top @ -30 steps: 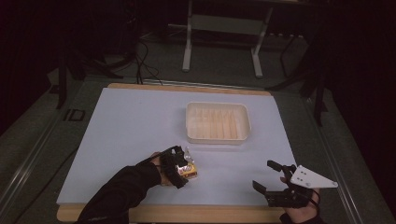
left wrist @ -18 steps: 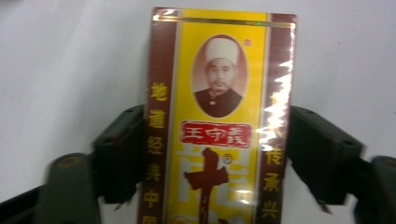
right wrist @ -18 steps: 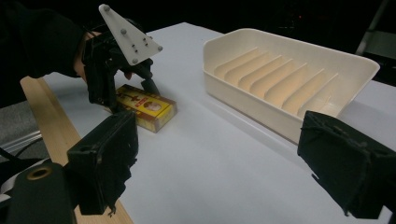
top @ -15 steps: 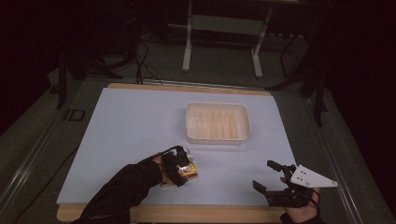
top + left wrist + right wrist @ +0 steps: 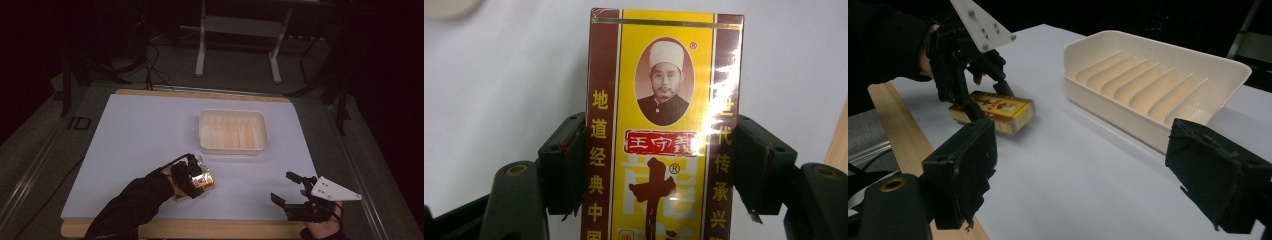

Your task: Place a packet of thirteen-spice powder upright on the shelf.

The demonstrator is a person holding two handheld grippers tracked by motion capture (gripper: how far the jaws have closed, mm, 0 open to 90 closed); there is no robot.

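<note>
While left hand-held gripper point(image 5: 196, 176) clamps yellow box point(image 5: 663, 130), near table edge point(image 5: 200, 229) close.

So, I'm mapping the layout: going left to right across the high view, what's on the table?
Left claw shut on the yellow and brown box → ribbed white tray → right claw, open.

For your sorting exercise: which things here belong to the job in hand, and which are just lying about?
In the job:
left gripper, shut on the yellow box
white tray, likely

Lying about:
right gripper, open
metal stand behind the table
</note>
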